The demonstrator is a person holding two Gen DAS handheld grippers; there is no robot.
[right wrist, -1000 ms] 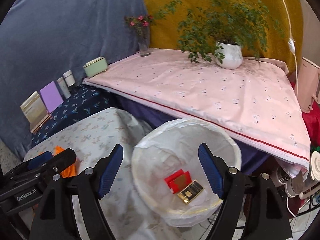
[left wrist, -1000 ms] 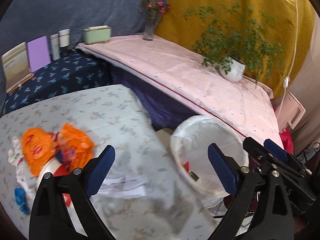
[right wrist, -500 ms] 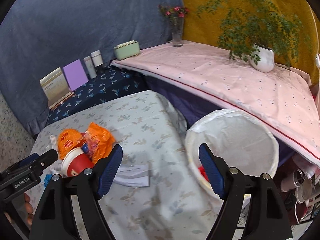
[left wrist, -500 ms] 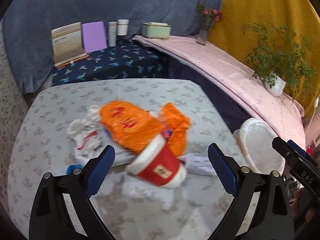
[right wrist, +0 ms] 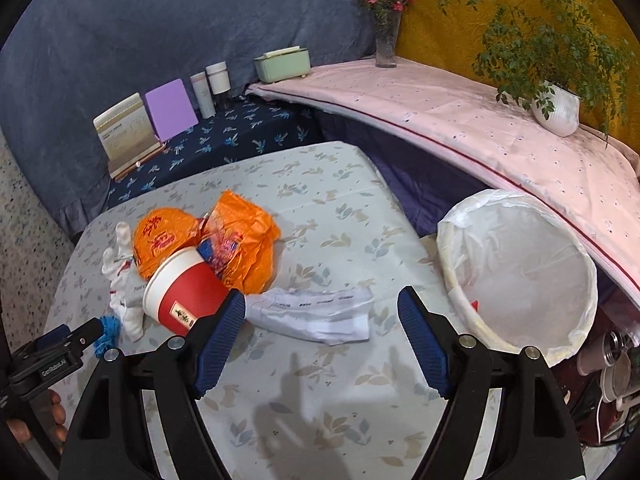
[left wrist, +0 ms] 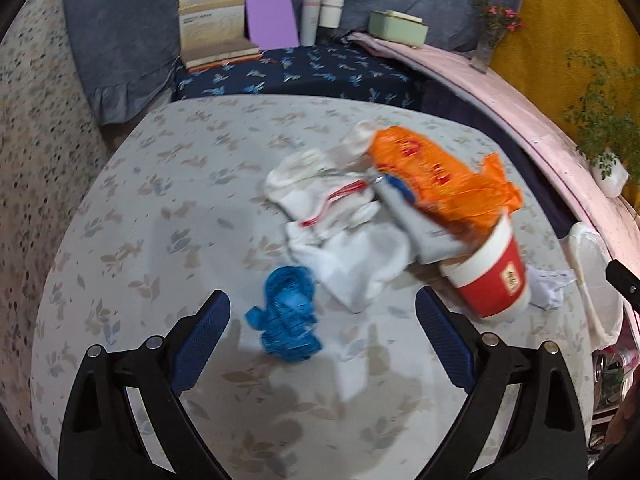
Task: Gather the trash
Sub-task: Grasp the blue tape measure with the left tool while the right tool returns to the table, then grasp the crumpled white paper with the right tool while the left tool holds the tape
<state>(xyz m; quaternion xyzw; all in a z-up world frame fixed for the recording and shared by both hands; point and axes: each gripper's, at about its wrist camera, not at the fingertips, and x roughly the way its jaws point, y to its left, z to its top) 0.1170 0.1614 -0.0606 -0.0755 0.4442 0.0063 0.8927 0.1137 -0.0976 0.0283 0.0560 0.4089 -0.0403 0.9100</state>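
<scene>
A pile of trash lies on the floral table (left wrist: 168, 216): orange wrappers (left wrist: 436, 176), a red and white paper cup (left wrist: 490, 276) on its side, white crumpled bags (left wrist: 340, 220) and a blue crumpled piece (left wrist: 290, 314). My left gripper (left wrist: 322, 340) is open and empty, just above the blue piece. My right gripper (right wrist: 320, 338) is open and empty over a white paper slip (right wrist: 316, 314), with the cup (right wrist: 182, 294) at its left finger. The white-lined bin (right wrist: 520, 268) stands right of the table.
A dark blue shelf (right wrist: 224, 140) behind the table holds a calendar (right wrist: 124, 130), a purple card (right wrist: 170, 110) and two bottles (right wrist: 212, 86). A pink-covered counter (right wrist: 460, 120) carries a green box (right wrist: 284, 64), a vase (right wrist: 386, 40) and a potted plant (right wrist: 556, 108).
Both grippers have swung left from the bin toward the trash pile. The left one now hangs over the blue piece, the right one over the paper slip. Both stay open.
</scene>
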